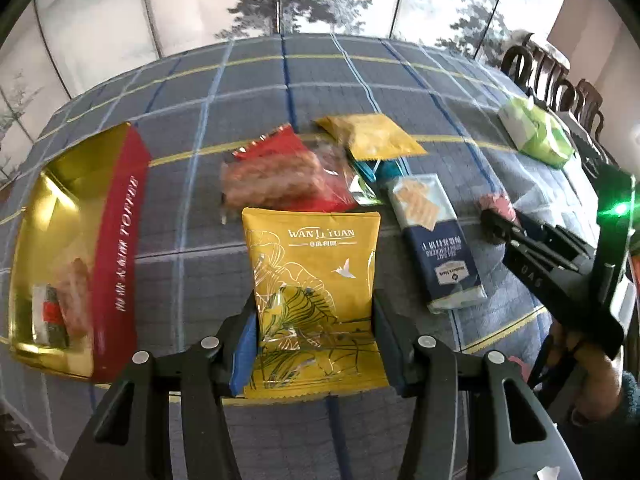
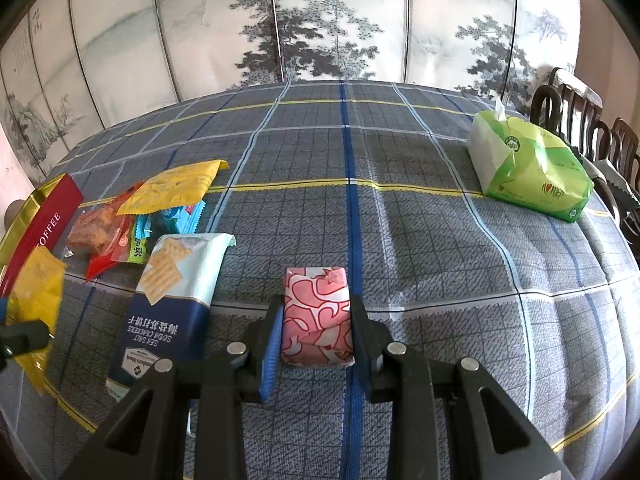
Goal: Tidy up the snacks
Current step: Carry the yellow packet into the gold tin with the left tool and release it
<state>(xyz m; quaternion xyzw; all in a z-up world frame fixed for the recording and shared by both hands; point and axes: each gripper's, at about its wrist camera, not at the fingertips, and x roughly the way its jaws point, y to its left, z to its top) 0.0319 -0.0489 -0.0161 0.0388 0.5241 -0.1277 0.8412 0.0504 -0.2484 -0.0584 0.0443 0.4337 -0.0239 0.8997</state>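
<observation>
The yellow Wanliyuan pouch (image 1: 314, 300) sits between the two fingers of the left gripper (image 1: 314, 344), which is closed on its lower part, and it hangs just right of the gold toffee tin (image 1: 116, 240), where a few wrapped sweets already lie. The right gripper (image 2: 316, 332) is clamped on a small pink patterned packet (image 2: 316, 316), low over the cloth. To do this step well, I think the left hand should carry the pouch over the red wall of the tin and lower it flat before opening — the foil is slippery and soft, so a high drop may let it slide out. The right hand should wait, so the two tools do not meet above the tin. Near them lie the sea salt soda crackers pack (image 2: 172, 300), a red snack bag (image 1: 280, 176) and another yellow sachet (image 1: 372, 136), partly overlapping. All rests on a grey-blue checked tablecloth (image 2: 400, 220); a green tissue pack (image 2: 528, 168) stands well apart at the right. Behind is a painted folding screen (image 2: 320, 20) with pines, and dark wooden chairs (image 2: 580, 112) at the table's edge.
</observation>
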